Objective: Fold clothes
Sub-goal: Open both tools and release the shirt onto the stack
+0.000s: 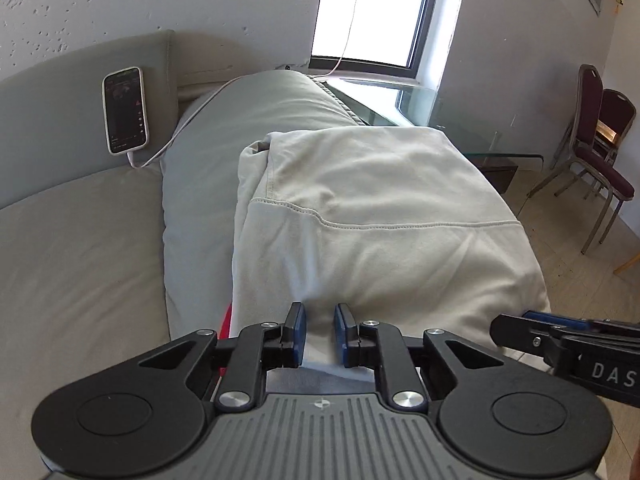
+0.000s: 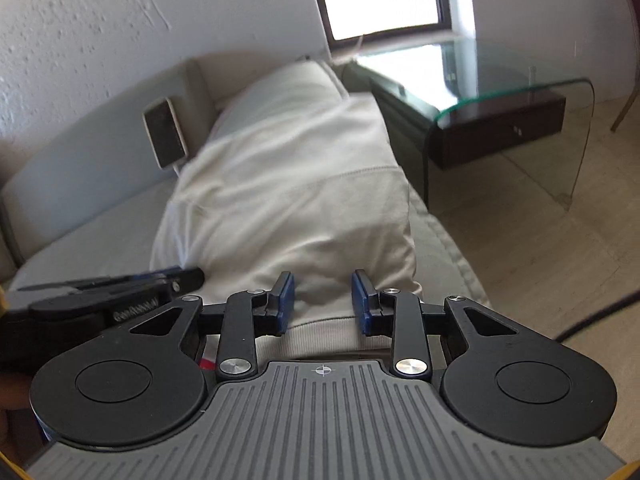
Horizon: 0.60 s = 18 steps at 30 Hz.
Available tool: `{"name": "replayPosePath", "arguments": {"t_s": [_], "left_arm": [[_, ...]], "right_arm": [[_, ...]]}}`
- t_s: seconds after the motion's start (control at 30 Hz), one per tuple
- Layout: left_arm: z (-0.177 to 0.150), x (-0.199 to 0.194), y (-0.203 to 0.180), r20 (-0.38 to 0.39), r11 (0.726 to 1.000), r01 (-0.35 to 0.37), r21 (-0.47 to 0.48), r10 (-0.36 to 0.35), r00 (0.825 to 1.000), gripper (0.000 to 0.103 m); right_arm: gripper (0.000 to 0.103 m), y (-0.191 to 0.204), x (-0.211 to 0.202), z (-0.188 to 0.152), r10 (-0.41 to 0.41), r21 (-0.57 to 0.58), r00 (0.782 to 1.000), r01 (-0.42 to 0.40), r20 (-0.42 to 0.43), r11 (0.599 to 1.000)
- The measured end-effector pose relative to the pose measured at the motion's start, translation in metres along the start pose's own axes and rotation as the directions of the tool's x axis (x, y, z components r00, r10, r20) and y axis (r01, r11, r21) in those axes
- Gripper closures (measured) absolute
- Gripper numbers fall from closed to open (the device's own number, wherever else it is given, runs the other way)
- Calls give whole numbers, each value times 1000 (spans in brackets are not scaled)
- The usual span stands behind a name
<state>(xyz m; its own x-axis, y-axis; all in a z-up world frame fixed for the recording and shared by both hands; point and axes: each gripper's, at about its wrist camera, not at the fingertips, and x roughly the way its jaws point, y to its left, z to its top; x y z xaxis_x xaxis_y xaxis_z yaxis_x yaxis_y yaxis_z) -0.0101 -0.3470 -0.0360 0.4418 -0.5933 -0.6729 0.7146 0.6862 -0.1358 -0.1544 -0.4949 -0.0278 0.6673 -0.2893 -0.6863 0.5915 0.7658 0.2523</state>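
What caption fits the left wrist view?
Left gripper open over cream garment on sofa, right gripper alongside.

Daylit from an overexposed, blown-out bright rectangular window [image 1: 372,12] at top; left view sharp, right view motion-blurred; strong fisheye bending and dark vignetted corners.

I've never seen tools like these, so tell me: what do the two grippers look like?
Both match. The left gripper and right gripper have black jointed linkages with silver rivets, round black discs either side, a ribbed grey body and blue pads on the fingers. White lettering marks each one's side.
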Motion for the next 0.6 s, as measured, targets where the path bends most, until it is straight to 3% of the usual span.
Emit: {"name": "replayPosePath", "arguments": {"t_s": [0.03, 0.1, 0.13, 0.2, 0.27, 0.3, 0.4, 0.47, 0.6], "left_arm": [[2, -7, 0, 5, 1000, -4, -3, 4, 1000, 84], [5, -23, 2, -6, 999, -32, -10, 32, 999, 69], [7, -31, 3, -14, 999, -47, -13, 47, 999, 56], [9, -50, 6, -20, 998, -51, -39, 51, 999, 50], [7, -70, 9, -7, 998, -44, -48, 44, 999, 32], [6, -81, 10, 1, 998, -40, -50, 40, 999, 30], [0, -103, 11, 12, 997, -66, -32, 67, 998, 19], [-5, -116, 14, 11, 996, -80, -36, 81, 997, 8], [-12, -133, 19, 1, 994, -85, -71, 85, 996, 5]], "right_arm": [[69, -1, -5, 1, 4, 20, 1000, -4, 3, 1000], [68, 2, -26, 8, 23, 37, 998, -25, 50, 999], [66, 4, -38, 11, 33, 43, 997, -36, 76, 998], [52, 9, -56, 17, 43, 59, 995, -49, 93, 997], [43, 14, -69, 20, 55, 74, 995, -61, 83, 995], [41, 17, -74, 19, 57, 77, 996, -62, 70, 995], [20, 27, -88, 13, 40, 71, 999, -42, 34, 997], [11, 33, -100, 7, 20, 63, 999, -22, 31, 998], [9, 44, -121, -5, -43, 37, 999, 42, 27, 998]]}}
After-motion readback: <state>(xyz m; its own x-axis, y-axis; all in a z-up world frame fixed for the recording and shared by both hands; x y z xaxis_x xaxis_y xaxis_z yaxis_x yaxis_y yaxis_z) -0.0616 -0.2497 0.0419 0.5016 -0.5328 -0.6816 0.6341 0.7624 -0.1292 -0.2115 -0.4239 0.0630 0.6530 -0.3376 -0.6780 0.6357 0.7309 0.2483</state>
